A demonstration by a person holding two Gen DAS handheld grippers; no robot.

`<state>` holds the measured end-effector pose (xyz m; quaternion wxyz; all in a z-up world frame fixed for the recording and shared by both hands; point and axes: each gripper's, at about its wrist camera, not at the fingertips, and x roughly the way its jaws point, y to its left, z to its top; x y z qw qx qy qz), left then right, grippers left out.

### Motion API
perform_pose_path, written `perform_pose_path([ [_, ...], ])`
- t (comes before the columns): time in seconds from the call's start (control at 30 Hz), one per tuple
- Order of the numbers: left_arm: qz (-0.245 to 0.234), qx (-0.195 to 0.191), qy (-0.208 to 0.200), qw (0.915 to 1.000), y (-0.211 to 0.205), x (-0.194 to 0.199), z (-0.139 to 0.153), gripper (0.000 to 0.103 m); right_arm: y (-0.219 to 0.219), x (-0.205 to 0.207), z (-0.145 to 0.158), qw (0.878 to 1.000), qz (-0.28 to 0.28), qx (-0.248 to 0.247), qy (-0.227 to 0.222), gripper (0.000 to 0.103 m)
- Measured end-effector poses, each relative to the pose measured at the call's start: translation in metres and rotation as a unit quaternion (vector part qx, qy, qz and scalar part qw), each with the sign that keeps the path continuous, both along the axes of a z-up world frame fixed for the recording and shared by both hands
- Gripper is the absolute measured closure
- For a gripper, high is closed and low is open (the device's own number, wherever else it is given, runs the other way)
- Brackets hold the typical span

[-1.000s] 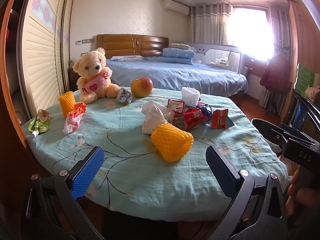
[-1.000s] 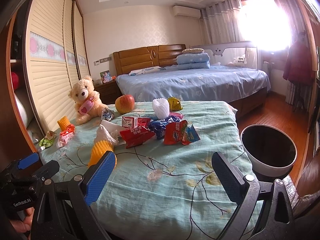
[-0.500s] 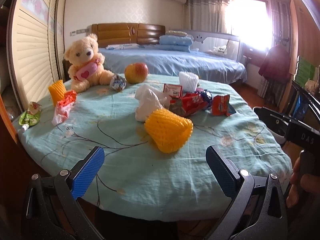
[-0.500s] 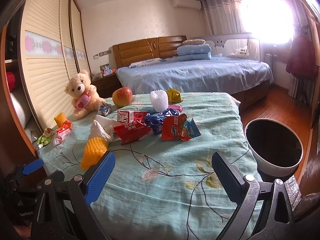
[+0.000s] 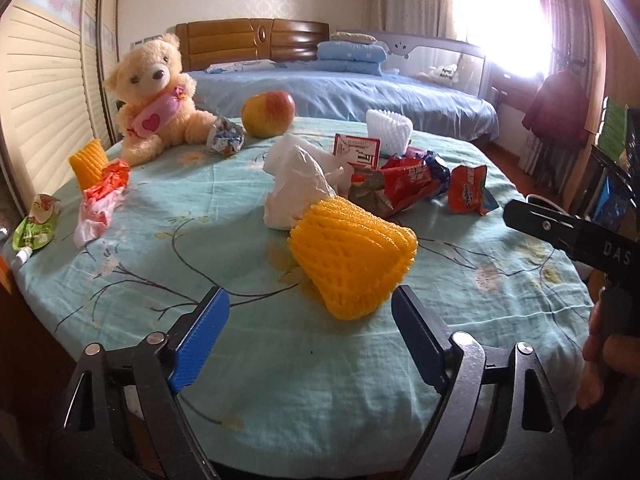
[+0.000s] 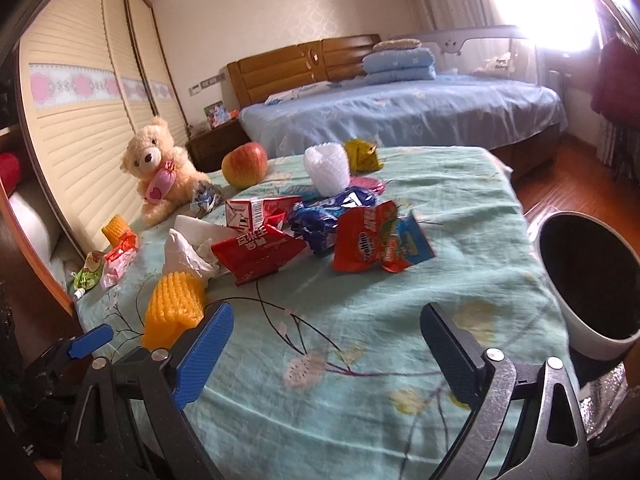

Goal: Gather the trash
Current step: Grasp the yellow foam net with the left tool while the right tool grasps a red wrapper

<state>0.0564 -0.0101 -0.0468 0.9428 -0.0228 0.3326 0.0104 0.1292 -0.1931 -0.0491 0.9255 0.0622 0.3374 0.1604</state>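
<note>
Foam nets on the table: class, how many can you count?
3: a yellow net near the left claw, a small yellow net beside the bear, a white net farther back. Others may be hidden.

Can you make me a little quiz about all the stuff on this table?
1. True or false: the apple sits beside the teddy bear.
2. Which is nearest the left gripper? A) white foam net B) yellow foam net C) green pouch
3. Fill in: the bin stands off the table's ____ side.

Key:
1. true
2. B
3. right
</note>
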Motion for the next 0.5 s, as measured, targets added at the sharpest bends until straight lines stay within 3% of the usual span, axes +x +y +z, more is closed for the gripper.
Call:
perform_pose_path([
  [0.13, -0.011, -0.007, 0.016, 0.9998, -0.002, 0.013, -0.009, 0.035, 0.005, 0.011, -0.005, 1.0, 0.007, 0.001, 0.014, 0.012],
  [0.2, -0.017, -0.013, 0.025, 0.9995, -0.001, 0.018, -0.012, 0.057, 0.008, 0.015, -0.007, 1.0, 0.01, 0.003, 0.02, 0.012],
  [0.3, -0.021, -0.033, 0.026, 0.9989, 0.006, 0.021, -0.011, 0.079, 0.014, 0.023, -0.009, 0.999, 0.017, 0.004, 0.028, 0.013],
  [0.5, -0.015, -0.039, 0.008, 0.9991, 0.021, 0.019, -0.003, 0.084, 0.039, 0.042, -0.012, 0.998, 0.045, 0.008, 0.04, 0.013],
])
